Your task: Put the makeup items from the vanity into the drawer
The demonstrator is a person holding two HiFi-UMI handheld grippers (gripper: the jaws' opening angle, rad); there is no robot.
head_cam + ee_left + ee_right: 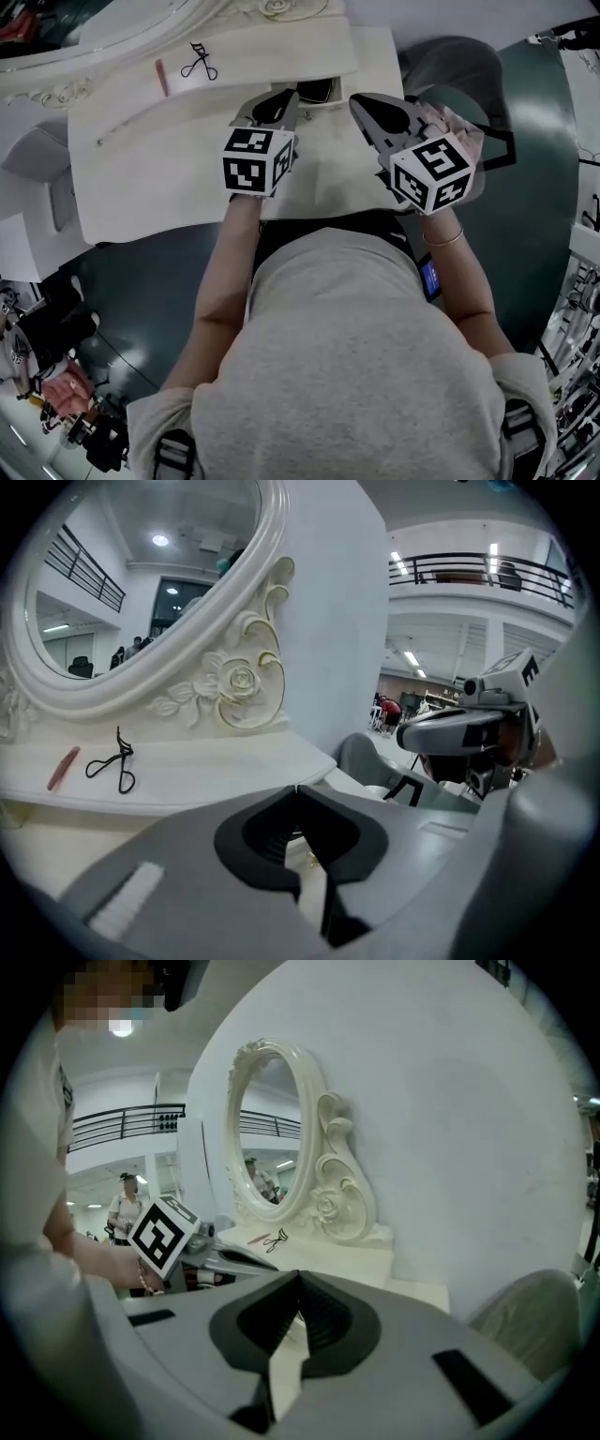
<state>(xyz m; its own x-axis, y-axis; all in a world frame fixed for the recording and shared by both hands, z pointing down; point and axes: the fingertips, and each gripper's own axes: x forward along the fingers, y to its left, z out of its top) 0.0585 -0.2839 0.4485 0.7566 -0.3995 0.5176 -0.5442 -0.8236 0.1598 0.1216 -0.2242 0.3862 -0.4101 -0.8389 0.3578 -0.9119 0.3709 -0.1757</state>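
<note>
Grey-shirted shoulders (375, 366) fill the foreground, both forearms reaching over the cream bench (159, 187). The left tongs (284, 99) hang above the bench's middle, clenched tip to tip with nothing between them, which their own camera confirms (297, 789). The right tongs (360, 103) sit just beside them to the right, also clenched and empty (300, 1276), and a thin bracelet (446, 239) shows on that wrist. Well apart from both, on the raised ledge (272, 56) under the ornate oval mirror (246, 682), lies a black eyelash curler (198, 62), flat on the ledge. A slim pink stick (161, 77) lies just left of it, not touching. Off to the right stands a grey chair (459, 70).
</note>
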